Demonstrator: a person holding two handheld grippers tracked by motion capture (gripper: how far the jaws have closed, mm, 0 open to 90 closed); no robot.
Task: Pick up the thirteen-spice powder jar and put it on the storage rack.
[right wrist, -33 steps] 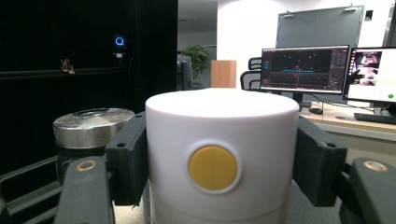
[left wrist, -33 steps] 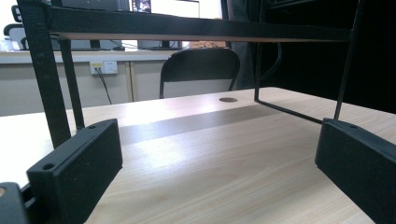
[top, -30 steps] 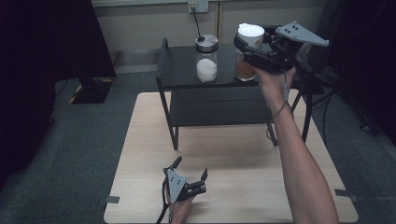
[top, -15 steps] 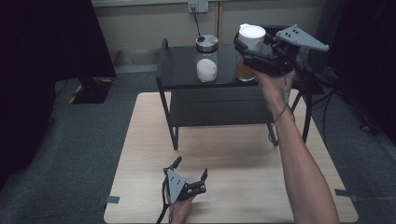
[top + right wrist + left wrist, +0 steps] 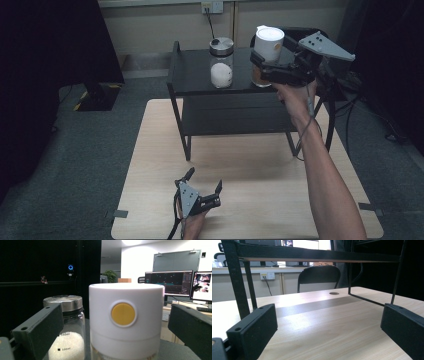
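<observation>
Pale wood forms the surface [image 5: 160,150] seen in the high view, and a black two-tier rack [image 5: 200,80] stands on its far half. On the rack's top shelf a glass jar [image 5: 221,65] with a metal lid, partly filled with white grains, is placed just left of a white-lidded container [image 5: 268,50]. The right gripper [image 5: 260,62] is held at the container's level, with its jaws spread to either side of the container; whether they touch it cannot be told. The left gripper [image 5: 202,182] is rested low on the near part of the surface, jaws parted and nothing between them.

In the left gripper view, the two black jaws are seen wide apart and empty, lying close to the surface [image 5: 324,325]. The rack's legs and lower shelf [image 5: 317,256] are seen ahead, with a black chair [image 5: 318,277] beyond.

In the right gripper view, the white-lidded container [image 5: 125,322], marked by a yellow disc [image 5: 123,314], is framed between the open jaws, with clear gaps on both sides. The glass jar [image 5: 66,340] is seen behind the left jaw, beside the container. Monitors [image 5: 168,283] are lit in the background.
</observation>
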